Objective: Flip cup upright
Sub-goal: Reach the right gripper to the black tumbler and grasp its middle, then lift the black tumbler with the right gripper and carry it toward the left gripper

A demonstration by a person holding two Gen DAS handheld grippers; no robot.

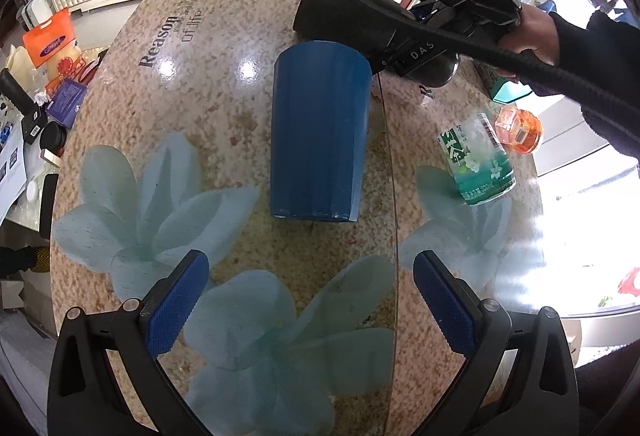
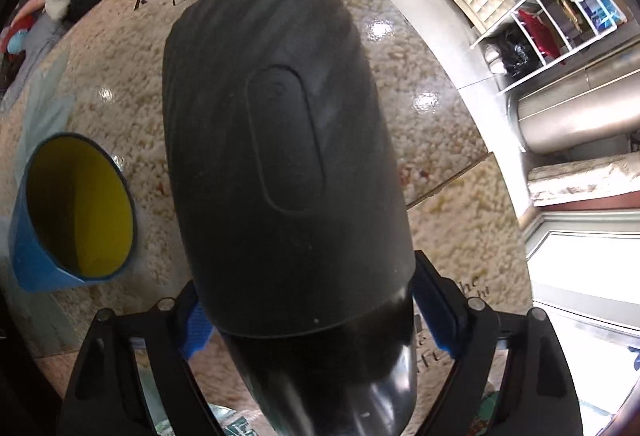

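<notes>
From your left wrist camera, the blue cup [image 1: 320,134] lies on its side on the surface [image 1: 224,140], closed base toward you and mouth pointing away. Your left hand-held gripper [image 1: 310,304] hangs short of it with its blue pads [image 1: 176,302] spread wide and nothing between them — the cup is not yet touched. Beyond the cup your right hand-held gripper [image 1: 340,16] comes in from the far side carrying a black bottle. A green drink bottle [image 1: 478,160] and an orange object [image 1: 519,130] sit off to the right.

From your right wrist camera, the black bottle [image 2: 280,164] fills the view, and that hand-held gripper [image 2: 316,320] is clamped on its lower part. The cup [image 2: 38,252] shows at the left, yellow inside, mouth open toward this camera.

By my reading you are at the approach. Next, bring the left pads forward around the cup's body, close, lift, then swing the mouth upward — watch it does not roll.
</notes>
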